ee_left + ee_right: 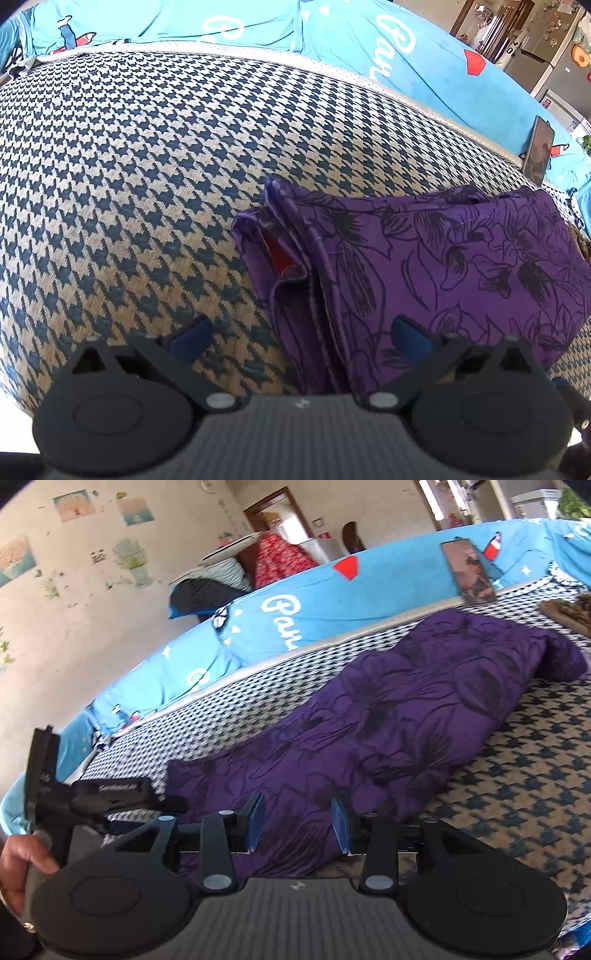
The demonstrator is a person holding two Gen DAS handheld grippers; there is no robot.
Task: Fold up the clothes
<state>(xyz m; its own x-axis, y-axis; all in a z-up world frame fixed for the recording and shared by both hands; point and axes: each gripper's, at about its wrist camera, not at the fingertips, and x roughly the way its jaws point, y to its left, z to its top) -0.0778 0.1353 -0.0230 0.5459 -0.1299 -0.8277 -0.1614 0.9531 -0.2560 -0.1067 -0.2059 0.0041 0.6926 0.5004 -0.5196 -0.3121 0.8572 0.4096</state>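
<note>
A purple garment with a black flower print (424, 266) lies folded on the houndstooth cover (129, 177). Its layered edges and a red label face left. My left gripper (301, 339) hovers open over the garment's near left corner, one blue pad above the cover and the other above the cloth. In the right wrist view the same garment (406, 709) stretches from lower left to upper right. My right gripper (298, 823) is open above its near end, the pads a little apart with nothing pinched. A hand (22, 860) holds the left tool's black housing (110, 792).
Blue cushions with white lettering (332, 40) run along the far edge of the cover. A phone (539, 151) leans upright against them, also seen from the right wrist as the phone (469, 572). A brown patterned item (569, 609) lies at the far right.
</note>
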